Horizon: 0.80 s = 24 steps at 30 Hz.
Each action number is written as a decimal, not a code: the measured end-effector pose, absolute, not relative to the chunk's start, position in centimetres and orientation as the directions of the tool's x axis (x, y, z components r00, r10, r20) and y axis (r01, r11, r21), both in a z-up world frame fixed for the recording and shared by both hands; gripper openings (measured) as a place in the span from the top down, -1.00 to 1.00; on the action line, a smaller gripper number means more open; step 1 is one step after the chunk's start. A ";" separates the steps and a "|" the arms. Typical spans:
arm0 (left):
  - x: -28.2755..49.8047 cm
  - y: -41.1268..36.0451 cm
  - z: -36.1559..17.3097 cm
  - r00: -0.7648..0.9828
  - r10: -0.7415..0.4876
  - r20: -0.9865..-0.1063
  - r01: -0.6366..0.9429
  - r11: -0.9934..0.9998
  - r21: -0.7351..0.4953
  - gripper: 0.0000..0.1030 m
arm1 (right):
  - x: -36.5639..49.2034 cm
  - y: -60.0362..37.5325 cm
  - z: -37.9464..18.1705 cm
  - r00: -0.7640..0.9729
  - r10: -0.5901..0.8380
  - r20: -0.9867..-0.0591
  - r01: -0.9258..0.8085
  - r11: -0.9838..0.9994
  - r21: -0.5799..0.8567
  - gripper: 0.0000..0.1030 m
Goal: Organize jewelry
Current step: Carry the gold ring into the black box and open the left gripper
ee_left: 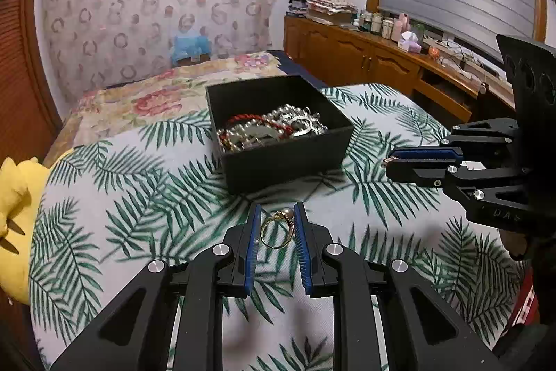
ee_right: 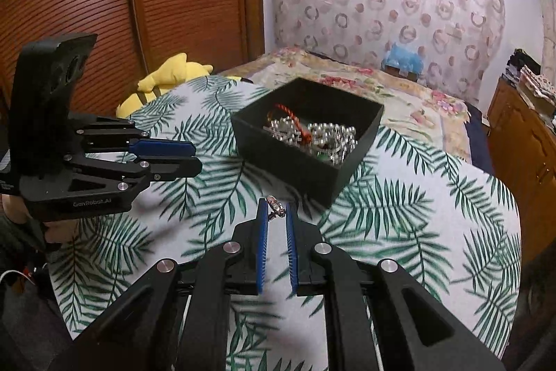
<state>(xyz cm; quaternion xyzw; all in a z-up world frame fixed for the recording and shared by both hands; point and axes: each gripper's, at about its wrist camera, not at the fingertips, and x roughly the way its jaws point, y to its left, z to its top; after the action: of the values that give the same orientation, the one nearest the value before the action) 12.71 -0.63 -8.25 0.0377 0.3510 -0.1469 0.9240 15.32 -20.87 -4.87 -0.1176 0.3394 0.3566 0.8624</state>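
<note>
My left gripper (ee_left: 277, 225) pinches a gold pearl-topped ring (ee_left: 276, 229), my right gripper (ee_right: 277, 212) a small silver trinket (ee_right: 275, 207), both bound for the black square box (ee_left: 278, 159).

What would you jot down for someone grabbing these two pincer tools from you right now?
Left gripper: shut on a gold pearl ring, held above the leaf-print cloth.
Right gripper: shut on a small silver piece at its tips; too small to identify.
Black box: open on the cloth, just ahead of both grippers, already holding silver beads and a red cord.
Left to do: drop both pieces into the box.
</note>
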 end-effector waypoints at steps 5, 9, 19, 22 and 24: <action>13.8 -0.1 -7.4 0.720 -0.243 -0.650 0.297 0.954 -0.028 0.65 | 16.5 -20.3 -4.0 0.520 0.540 -0.662 -0.702 0.712 0.030 0.77; 14.8 0.5 -6.4 0.729 -0.237 -0.643 0.300 0.954 -0.012 0.65 | 18.0 -19.7 -3.1 0.531 0.543 -0.650 -0.707 0.708 0.014 0.77; 18.0 1.0 -4.7 0.744 -0.247 -0.620 0.310 0.951 -0.008 0.65 | 21.5 -18.3 -2.5 0.546 0.552 -0.630 -0.699 0.714 0.019 0.77; 18.9 0.8 -4.8 0.740 -0.253 -0.623 0.319 0.948 -0.006 0.65 | 22.2 -18.1 -2.8 0.542 0.544 -0.640 -0.700 0.714 0.015 0.77; 19.4 0.6 -4.9 0.738 -0.253 -0.625 0.325 0.946 0.002 0.65 | 22.6 -18.0 -3.1 0.542 0.541 -0.643 -0.697 0.717 0.015 0.77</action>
<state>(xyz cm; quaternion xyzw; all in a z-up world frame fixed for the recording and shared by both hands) 19.38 0.59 -4.88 0.0557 0.3266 -0.1553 0.9306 22.63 -18.04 -3.05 -0.1221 0.3199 0.3558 0.8696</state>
